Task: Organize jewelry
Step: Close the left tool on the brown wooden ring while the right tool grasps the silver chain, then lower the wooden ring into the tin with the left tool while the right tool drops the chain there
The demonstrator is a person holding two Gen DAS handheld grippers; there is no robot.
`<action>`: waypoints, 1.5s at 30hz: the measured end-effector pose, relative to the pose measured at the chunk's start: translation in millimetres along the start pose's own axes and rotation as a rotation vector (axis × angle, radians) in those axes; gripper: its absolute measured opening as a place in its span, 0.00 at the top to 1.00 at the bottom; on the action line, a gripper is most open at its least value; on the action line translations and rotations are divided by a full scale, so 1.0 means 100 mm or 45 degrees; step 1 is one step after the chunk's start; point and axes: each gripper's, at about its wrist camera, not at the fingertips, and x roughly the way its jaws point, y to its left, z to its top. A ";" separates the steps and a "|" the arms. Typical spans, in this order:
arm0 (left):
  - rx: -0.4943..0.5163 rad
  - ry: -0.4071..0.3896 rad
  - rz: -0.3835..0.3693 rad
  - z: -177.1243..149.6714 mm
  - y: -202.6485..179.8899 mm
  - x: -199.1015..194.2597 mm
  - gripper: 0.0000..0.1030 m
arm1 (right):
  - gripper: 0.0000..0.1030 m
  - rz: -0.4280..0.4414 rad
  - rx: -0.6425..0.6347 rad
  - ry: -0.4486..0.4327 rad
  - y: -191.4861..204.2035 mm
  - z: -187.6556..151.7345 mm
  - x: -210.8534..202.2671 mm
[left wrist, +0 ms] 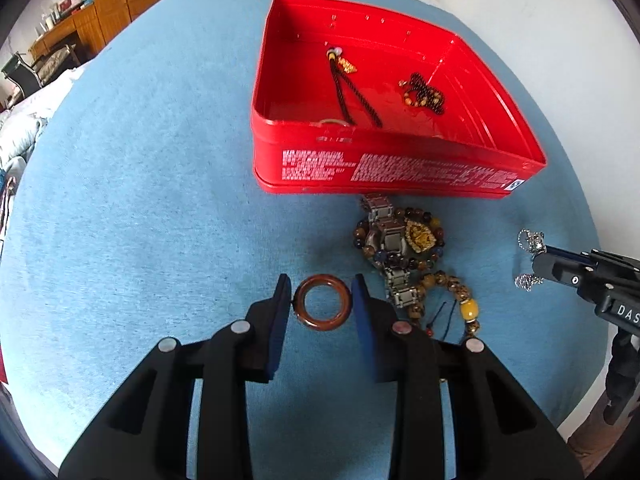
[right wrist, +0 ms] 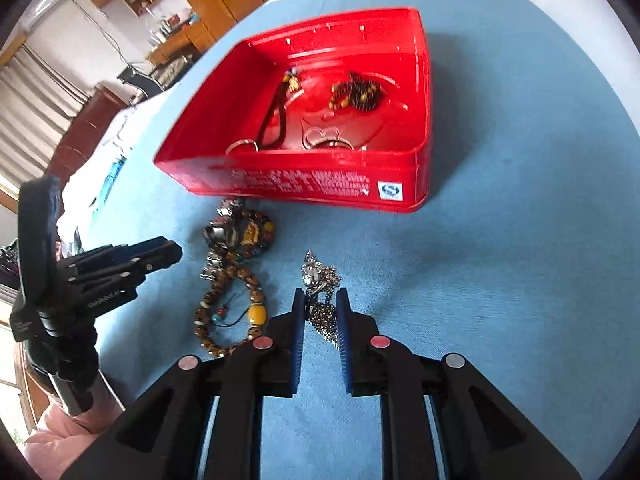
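Fingers of my left gripper [left wrist: 321, 307] stand on either side of a brown ring [left wrist: 322, 302] in the left wrist view, the blue pads touching its left and right edges, so I have it clamped across its width over the blue cloth [left wrist: 140, 200]. Just right of the ring lies a heap of beaded bracelets [left wrist: 404, 240] with a metal link band [left wrist: 394, 280] across it and a yellow bead [left wrist: 469, 309] at the near end. Beyond the heap sits the open red tin [left wrist: 400, 168], its near wall just beside the band's far end. Inside it lie a dark cord with a tassel [left wrist: 344, 92] to the left and a cluster of dark beads [left wrist: 426, 94] to the right. At the right edge my right gripper [left wrist: 534, 258] comes in, with a silver chain [left wrist: 530, 242] bunched at its tip.

From the right wrist view, my right gripper [right wrist: 320, 300] is nearly closed, the pads pinching the silver chain [right wrist: 322, 280], whose pendant sticks out past the fingertips on the far side. The bracelet heap [right wrist: 236, 248] is to the left, and farther left is my left gripper [right wrist: 160, 252]; its grip cannot be made out from here. The red tin [right wrist: 304, 188] sits on the far side, holding the cord [right wrist: 276, 120], the beads [right wrist: 356, 94] and some silver rings [right wrist: 324, 140] against its near wall.
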 end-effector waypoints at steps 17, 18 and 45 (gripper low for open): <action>0.056 -0.156 0.040 0.21 -0.15 -0.69 0.71 | 0.85 -0.014 -0.028 -0.186 0.15 0.33 -0.61; 0.057 -0.167 0.042 0.24 -0.17 -0.71 0.71 | 0.85 -0.018 -0.033 -0.197 0.17 0.37 -0.64; -0.010 -0.113 0.029 1.63 -0.39 0.28 0.71 | 0.85 -0.140 0.057 -0.137 -0.02 1.59 0.28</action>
